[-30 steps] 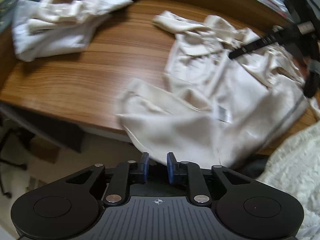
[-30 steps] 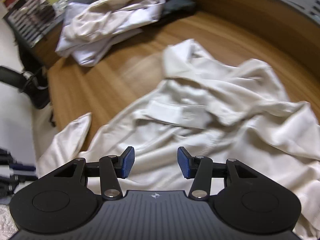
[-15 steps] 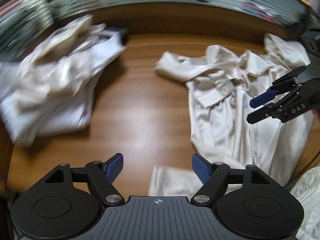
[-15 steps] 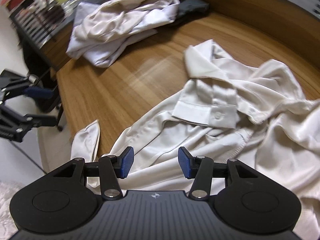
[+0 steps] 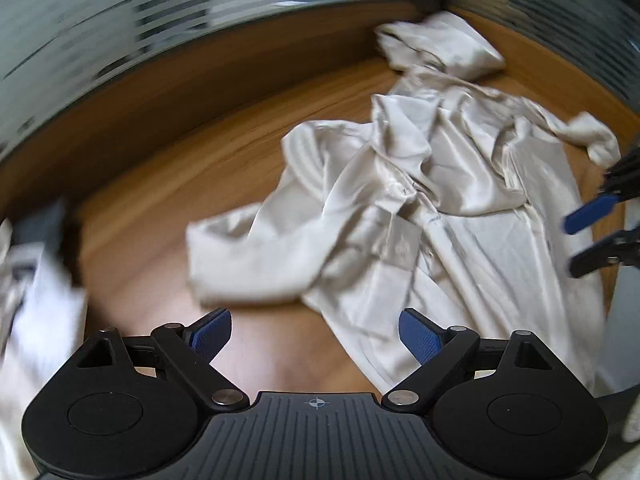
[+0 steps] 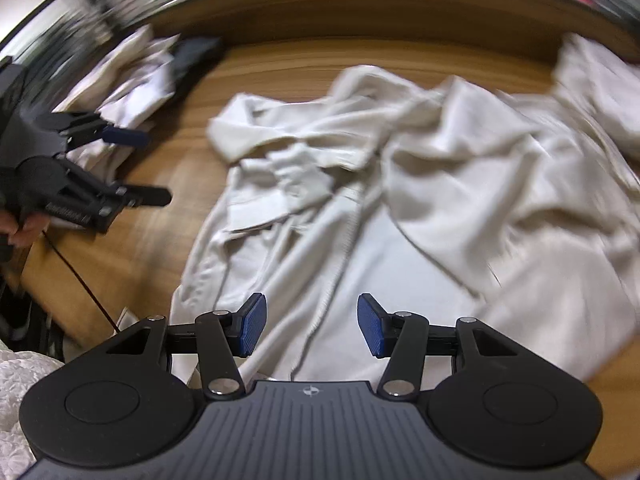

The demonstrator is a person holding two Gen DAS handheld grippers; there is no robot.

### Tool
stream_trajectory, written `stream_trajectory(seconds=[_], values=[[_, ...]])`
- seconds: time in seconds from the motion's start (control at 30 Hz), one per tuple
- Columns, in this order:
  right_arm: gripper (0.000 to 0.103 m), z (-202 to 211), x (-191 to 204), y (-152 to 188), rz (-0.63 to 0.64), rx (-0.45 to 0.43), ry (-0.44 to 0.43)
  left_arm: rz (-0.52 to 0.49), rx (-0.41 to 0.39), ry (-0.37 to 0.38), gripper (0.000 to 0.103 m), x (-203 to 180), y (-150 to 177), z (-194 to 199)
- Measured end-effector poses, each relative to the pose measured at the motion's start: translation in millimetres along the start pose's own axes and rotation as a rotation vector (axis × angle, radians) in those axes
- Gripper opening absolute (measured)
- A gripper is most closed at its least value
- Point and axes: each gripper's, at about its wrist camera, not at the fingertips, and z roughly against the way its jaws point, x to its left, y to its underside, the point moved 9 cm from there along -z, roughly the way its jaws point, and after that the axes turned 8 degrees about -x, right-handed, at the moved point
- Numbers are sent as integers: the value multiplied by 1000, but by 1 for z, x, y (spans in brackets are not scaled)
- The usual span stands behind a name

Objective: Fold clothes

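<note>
- I had the cream shirt [image 5: 420, 208] crumpled on the wooden worktop [image 5: 168, 200], nothing folded yet by my reading; its body ran away from me lengthwise, collar and button placket bunched near the middle.
- My left tongs [image 5: 316, 334] had just been opening and stood wide apart with nothing between the pads; under them was bare wood.
- From those left tongs the shirt lay ahead and to the right: a loose sleeve end [image 5: 240, 256] reached toward them, and the hem side passed just beside the right-hand pad.
- My right tongs [image 6: 312, 330] stood partly apart, clamped on nothing, hovering directly over the shirt's [image 6: 400, 208] lower body, a stitched edge running up between the pads.
- So the right hand was the nearer one to cloth; the left was off the shirt's side edge, and in the right view it [image 6: 132, 168] sat well out over the wood.
- I judged the next move turned on that sleeve: the left had to come in sideways to reach it.
- A second heap of pale clothes [image 6: 128, 76] lay off at the far left corner, apart from the shirt.
</note>
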Motion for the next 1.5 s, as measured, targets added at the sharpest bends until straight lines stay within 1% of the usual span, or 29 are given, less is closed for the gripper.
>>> stream_trajectory(seconds=[0.07, 0.13, 0.2, 0.27, 0.33, 0.37, 0.4, 0.43, 0.47, 0.5, 0.53, 0.57, 0.67, 0.77, 0.83, 0.87, 0.97, 1.1, 1.17, 1.27, 1.4, 1.47, 1.5], values=[[57, 5, -3, 9, -67, -16, 49, -69, -2, 34, 91, 5, -10, -17], [57, 9, -3, 18, -119, -30, 92, -108, -5, 76, 91, 8, -17, -33], [57, 12, 0, 28, -164, -45, 136, -143, 2, 113, 88, 9, -20, -48], [57, 16, 3, 37, -202, -59, 180, -193, 20, 127, 78, 6, -22, -63], [57, 20, 11, 47, -225, -66, 227, -213, 21, 150, 77, 2, -25, -76], [57, 23, 15, 52, -233, -71, 250, -208, 24, 175, 69, 0, -26, -81], [57, 27, 19, 57, -243, -76, 273, -199, 41, 202, 58, -1, -25, -86], [57, 31, 23, 62, -262, -82, 295, -188, 67, 222, 32, -3, -23, -91], [57, 35, 27, 68, -286, -91, 316, -173, 82, 227, 26, -2, -22, -94], [57, 40, 31, 74, -310, -99, 337, -151, 71, 230, 24, 1, -25, -93], [57, 45, 35, 80, -336, -109, 356, -123, 53, 232, 16, 6, -28, -90], [57, 50, 39, 86, -365, -120, 369, -85, 42, 233, 13, 13, -31, -86], [57, 58, 53, 106, -437, -134, 408, 44, 11, 224, 12, 45, -43, -69], [57, 60, 69, 122, -488, -138, 435, 119, -39, 139, 10, 89, -55, -49], [57, 59, 81, 129, -514, -143, 438, 162, -77, 55, 10, 123, -63, -37], [57, 57, 87, 131, -523, -145, 439, 171, -97, -3, 10, 140, -67, -31], [57, 49, 104, 133, -533, -147, 442, 149, -165, -205, 10, 187, -80, -10], [57, 32, 124, 136, -550, -149, 443, 175, -200, -374, 10, 242, -92, 13], [57, 24, 131, 139, -569, -153, 440, 180, -204, -437, 10, 262, -96, 23], [57, 15, 139, 141, -590, -162, 439, 172, -205, -511, 10, 286, -101, 36], [57, 7, 147, 144, -604, -171, 429, 153, -216, -652, 10, 310, -102, 54], [57, 4, 151, 146, -603, -173, 428, 158, -192, -685, 10, 317, -99, 52], [57, 4, 151, 148, -602, -174, 430, 160, -165, -687, 13, 319, -94, 49]])
